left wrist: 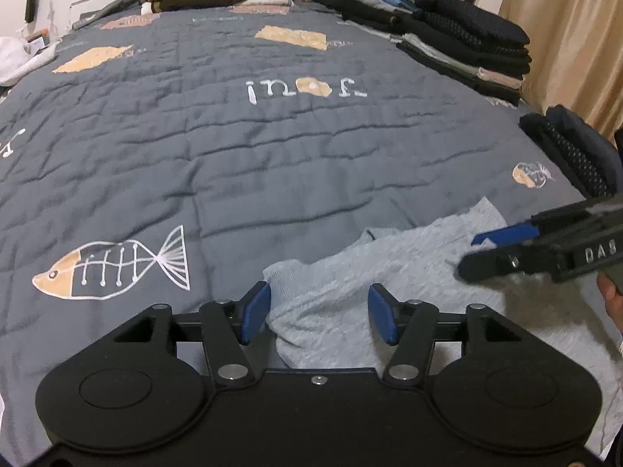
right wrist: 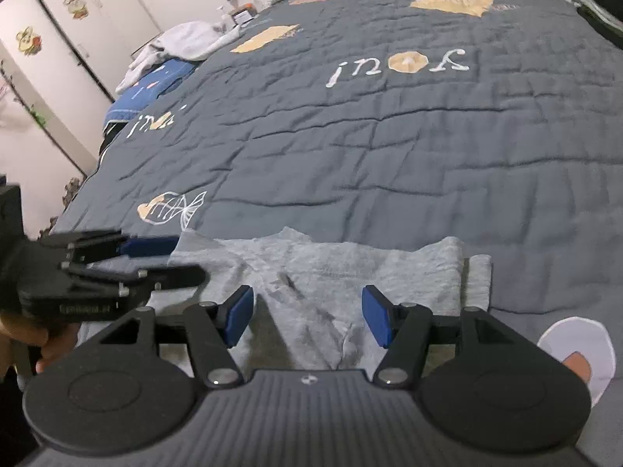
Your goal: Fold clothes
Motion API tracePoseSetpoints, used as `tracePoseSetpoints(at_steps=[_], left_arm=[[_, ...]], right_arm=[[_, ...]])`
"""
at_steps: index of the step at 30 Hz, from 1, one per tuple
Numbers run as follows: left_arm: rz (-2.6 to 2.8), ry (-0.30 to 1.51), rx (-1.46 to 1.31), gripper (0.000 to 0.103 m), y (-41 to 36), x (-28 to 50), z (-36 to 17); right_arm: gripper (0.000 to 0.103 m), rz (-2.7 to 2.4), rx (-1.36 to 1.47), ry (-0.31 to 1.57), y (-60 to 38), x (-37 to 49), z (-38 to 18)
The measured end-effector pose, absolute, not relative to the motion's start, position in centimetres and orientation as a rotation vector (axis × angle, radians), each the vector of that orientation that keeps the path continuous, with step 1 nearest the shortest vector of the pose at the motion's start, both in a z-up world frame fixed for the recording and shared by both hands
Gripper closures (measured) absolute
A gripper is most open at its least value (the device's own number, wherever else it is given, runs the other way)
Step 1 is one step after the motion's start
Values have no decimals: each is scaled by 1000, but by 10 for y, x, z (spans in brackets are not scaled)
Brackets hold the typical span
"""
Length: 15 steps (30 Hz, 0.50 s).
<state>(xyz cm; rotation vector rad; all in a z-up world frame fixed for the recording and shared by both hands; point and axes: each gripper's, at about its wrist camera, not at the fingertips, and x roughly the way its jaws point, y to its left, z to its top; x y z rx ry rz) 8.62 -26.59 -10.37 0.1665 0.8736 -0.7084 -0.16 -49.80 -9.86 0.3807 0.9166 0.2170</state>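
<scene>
Both claws, left claw [left wrist: 319, 313] and right claw [right wrist: 307, 317], stand spread over the crumpled pale-grey knitted garment [right wrist: 331, 272] on the grey quilted bed [left wrist: 233, 136], pinching nothing. Each should pinch one edge layer only.

Left tool [left wrist: 319, 313] points forward and down, blue pads parted. Right tool [right wrist: 307, 317], just beside the left tool, points likewise, jaws parted, gripping nothing.
</scene>
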Motion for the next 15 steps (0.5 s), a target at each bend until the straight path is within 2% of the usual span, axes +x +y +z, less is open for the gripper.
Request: tracePoseSetpoints(at_steps=[2,3,5,6,7,8,9,15], left_arm=[[-707,879,165,48,-266,86,-108],[-706,881,161,48,-265,87,-109],[-709,883,154,56,-265,87,-111],[-713,879,154,73,-264,87,-112],[-718,880,151,82,-264,87,-112],[-721,881,143,84,-263,88,-111],[-725,871,135,91,-262,87,-108],[-732,765,84,93,-257,83,-87]], right_arm=[[43,226,412,911,-498,0,-103],[47,231,417,904,-498,-1,-104],[65,239,418,896,-496,-1,-105],[85,238,418,901,-496,0,-106],[94,238,435,903,-496,0,-106],[94,243,457,893,-498,-2,-105],[96,247,465,874,-498,-4,-101],[97,261,454,731,-499,-14,-75]])
